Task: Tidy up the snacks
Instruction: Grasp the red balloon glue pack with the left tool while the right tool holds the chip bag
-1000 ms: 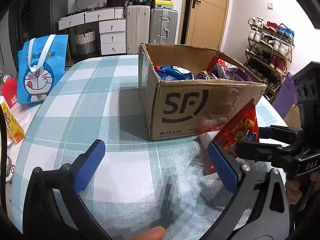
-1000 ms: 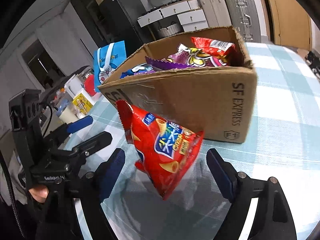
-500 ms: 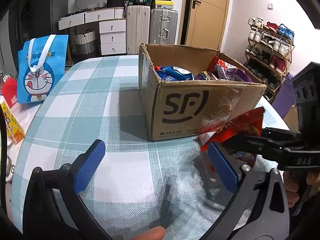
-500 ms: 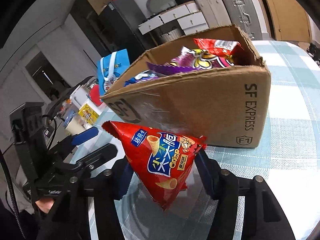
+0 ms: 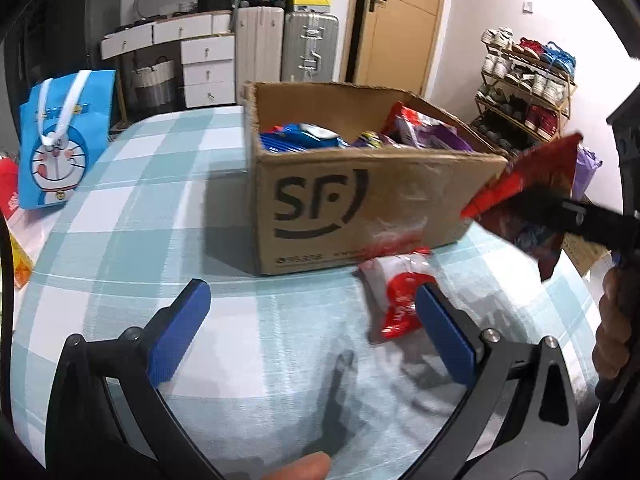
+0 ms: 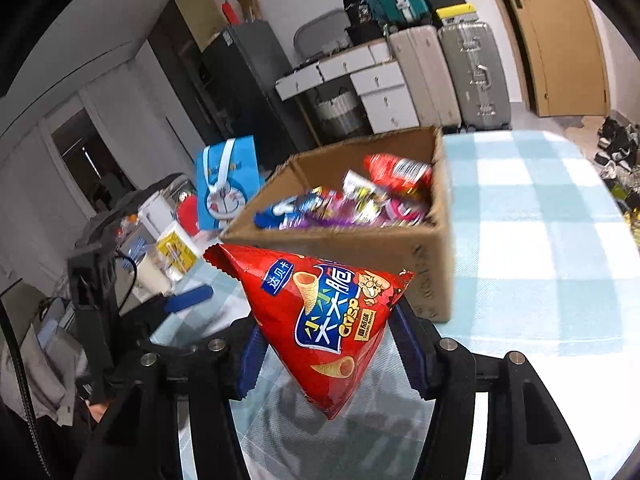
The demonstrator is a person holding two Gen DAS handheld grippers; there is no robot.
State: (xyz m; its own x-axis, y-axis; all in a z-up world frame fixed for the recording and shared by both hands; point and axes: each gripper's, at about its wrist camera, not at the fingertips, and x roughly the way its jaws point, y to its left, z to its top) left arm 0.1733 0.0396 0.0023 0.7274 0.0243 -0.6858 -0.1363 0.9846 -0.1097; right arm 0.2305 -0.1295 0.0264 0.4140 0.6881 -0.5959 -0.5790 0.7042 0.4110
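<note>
My right gripper (image 6: 328,344) is shut on a red bag of cone crisps (image 6: 320,320) and holds it above the table, just short of the near wall of the cardboard SF box (image 6: 360,244). The same red bag (image 5: 532,200) shows at the right in the left wrist view, level with the box rim. The box (image 5: 340,208) holds several snack packs (image 5: 360,136). A red and white snack pack (image 5: 400,296) lies on the table in front of the box. My left gripper (image 5: 312,320) is open and empty, low over the table, with that pack beside its right finger.
The checked tablecloth (image 5: 140,200) covers the table. A blue Doraemon bag (image 5: 60,140) stands at its far left edge. Yellow boxes and cups (image 6: 168,248) sit at the left. Suitcases (image 5: 288,48), drawers and a shoe rack (image 5: 528,88) stand beyond the table.
My right gripper closed on the red crisp bag and lifted it up toward the box rim. The red and white pack beneath it came into view. My left gripper stayed put.
</note>
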